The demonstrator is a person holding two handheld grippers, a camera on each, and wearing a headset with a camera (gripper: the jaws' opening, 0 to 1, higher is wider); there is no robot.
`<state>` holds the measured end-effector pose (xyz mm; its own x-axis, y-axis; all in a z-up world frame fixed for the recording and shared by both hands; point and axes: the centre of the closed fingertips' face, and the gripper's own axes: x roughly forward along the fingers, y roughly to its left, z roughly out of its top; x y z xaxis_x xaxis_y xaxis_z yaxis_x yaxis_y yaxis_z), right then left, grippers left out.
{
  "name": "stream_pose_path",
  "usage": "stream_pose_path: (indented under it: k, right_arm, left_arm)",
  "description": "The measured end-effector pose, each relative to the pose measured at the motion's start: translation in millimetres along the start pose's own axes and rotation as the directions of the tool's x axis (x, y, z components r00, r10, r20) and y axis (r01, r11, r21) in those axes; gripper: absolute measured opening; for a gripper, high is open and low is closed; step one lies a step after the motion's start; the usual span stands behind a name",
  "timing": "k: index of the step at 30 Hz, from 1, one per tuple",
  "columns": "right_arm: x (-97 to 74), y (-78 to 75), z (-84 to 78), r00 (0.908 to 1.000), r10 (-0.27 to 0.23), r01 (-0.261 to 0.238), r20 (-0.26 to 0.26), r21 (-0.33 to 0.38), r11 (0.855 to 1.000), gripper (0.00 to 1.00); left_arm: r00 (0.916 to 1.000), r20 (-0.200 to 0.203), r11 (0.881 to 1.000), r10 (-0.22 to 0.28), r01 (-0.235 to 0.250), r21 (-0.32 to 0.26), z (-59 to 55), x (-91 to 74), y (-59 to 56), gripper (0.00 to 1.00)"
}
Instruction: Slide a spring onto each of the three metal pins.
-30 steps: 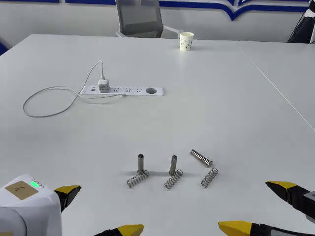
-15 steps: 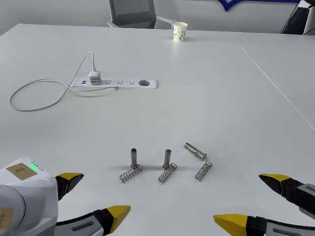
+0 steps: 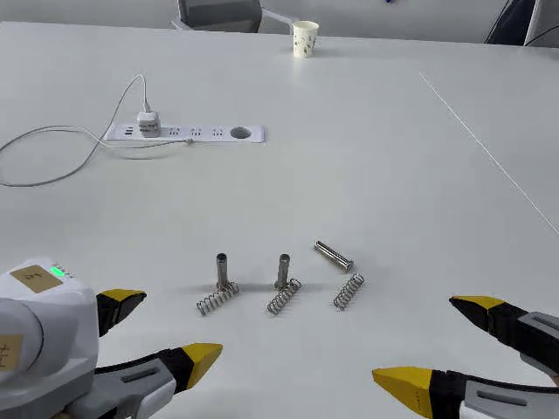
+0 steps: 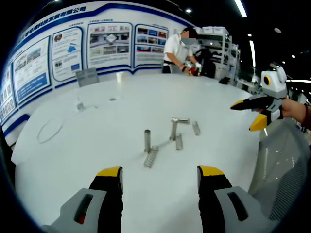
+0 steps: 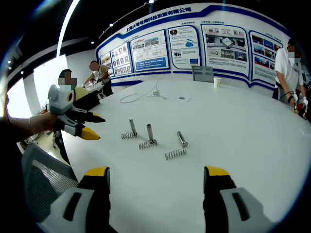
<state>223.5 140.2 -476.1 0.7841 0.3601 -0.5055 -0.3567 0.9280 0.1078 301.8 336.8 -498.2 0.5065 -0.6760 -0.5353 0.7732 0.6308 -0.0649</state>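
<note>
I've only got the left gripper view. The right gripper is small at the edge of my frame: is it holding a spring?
Observer: No. The right gripper is open in the right gripper view, nothing between the jaws.
Operator: What's the speck near the far edge?
Observer: A paper cup, upright, far from the pins.
Operator: And the white bar left of it?
Observer: A power strip with a white charger plugged in.

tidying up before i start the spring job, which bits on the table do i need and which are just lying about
For the job: left pin, middle pin, right pin (lying flat), left spring, middle spring, right spring.

Lying about: power strip, charger, cup.
</note>
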Motion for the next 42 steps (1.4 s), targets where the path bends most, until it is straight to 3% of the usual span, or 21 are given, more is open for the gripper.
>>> stream_pose_path:
  k: [17,31,42]
  right_arm:
    - [5.0,-8.4,8.0,1.0,0.004,-0.004,0.007,-0.007,1.0,0.78]
    - [4.4,-9.5,4.2,1.0,0.005,-0.005,-0.002,-0.012,1.0,0.78]
    - [13.2,-14.9,10.3,0.9999,0.015,-0.015,-0.008,-0.017,1.0,0.78]
  left_arm:
    - [0.9999,0.012,0.999,0.011,-0.01,-0.036,4.1,-4.0,1.1,0.67]
    - [1.0,0.005,0.999,0.007,-0.007,-0.033,4.0,-4.6,-0.3,0.68]
    - [1.0,0.005,0.999,0.007,-0.007,-0.038,4.2,-6.2,-1.4,0.7]
